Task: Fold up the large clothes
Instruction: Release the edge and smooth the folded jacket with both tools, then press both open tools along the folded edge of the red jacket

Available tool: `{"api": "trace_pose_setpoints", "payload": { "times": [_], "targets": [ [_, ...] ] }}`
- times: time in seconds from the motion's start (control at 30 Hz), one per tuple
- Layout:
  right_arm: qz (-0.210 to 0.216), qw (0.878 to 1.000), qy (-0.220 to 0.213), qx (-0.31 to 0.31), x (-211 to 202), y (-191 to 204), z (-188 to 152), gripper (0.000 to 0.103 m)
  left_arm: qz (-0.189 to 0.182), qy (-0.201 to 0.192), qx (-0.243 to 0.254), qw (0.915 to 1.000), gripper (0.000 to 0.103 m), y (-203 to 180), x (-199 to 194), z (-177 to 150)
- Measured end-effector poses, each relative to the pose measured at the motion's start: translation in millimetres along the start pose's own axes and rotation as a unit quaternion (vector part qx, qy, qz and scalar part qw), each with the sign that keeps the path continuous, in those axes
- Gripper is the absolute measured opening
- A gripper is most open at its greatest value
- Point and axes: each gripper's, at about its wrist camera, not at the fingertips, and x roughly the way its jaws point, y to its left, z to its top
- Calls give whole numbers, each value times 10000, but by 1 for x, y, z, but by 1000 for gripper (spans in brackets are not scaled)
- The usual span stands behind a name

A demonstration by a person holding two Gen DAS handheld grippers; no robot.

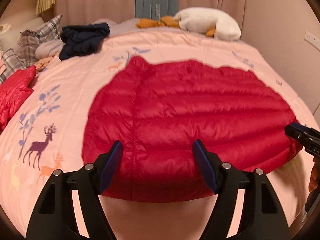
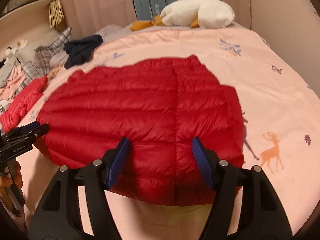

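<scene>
A red quilted down jacket (image 1: 180, 110) lies flat on the pink bed cover, its near edge at the bed's front; it also shows in the right wrist view (image 2: 140, 112). My left gripper (image 1: 158, 146) is open, its blue pads spread over the jacket's near left part. My right gripper (image 2: 160, 142) is open over the jacket's near right part. The right gripper's tip shows at the jacket's right edge in the left wrist view (image 1: 300, 138). The left gripper shows at the jacket's left edge in the right wrist view (image 2: 26, 134).
A second red jacket (image 1: 14, 92) lies at the bed's left. A dark navy garment (image 1: 84, 38), plaid pillows (image 1: 40, 34) and a white plush goose (image 1: 208, 24) lie at the far side. Curtains hang behind. The pink cover (image 1: 60, 120) has deer prints.
</scene>
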Motion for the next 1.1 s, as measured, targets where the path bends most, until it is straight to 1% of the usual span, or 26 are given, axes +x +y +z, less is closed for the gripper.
{"api": "trace_pose_setpoints", "payload": {
  "times": [0.07,0.17,0.3,0.43,0.5,0.67,0.73,0.77,0.83,0.97,1.1],
  "targets": [
    [75,9999,86,66,3,-2,-1,67,-10,63,31,10000,74,-1,4,-1],
    [111,9999,62,117,0,-2,1,67,10,65,39,10000,74,-2,3,-1],
    [239,9994,-219,120,-18,4,2,67,-29,-29,-21,10000,74,-3,-7,1],
    [365,9986,-393,-6,-27,15,2,68,-46,-135,50,9999,74,-13,-13,2],
    [382,9987,-332,-77,-23,20,0,69,-101,-113,106,9998,74,-19,-11,3],
    [219,9996,50,-199,0,27,-8,70,-109,47,174,9998,74,-25,1,0],
    [221,9995,146,-178,4,26,-9,71,-114,152,195,9996,77,-26,7,-3],
    [222,9994,178,-172,5,26,-10,71,-112,175,206,9996,80,-26,8,-4],
    [218,9994,197,-184,3,26,-10,71,-106,196,238,9995,81,-25,8,-6],
    [323,9994,22,-129,-9,27,-6,71,-163,163,153,9996,81,-24,0,-4],
    [472,9982,-319,-163,-25,34,-2,71,-192,-4,156,9997,81,-27,-12,-3]
  ]
}}
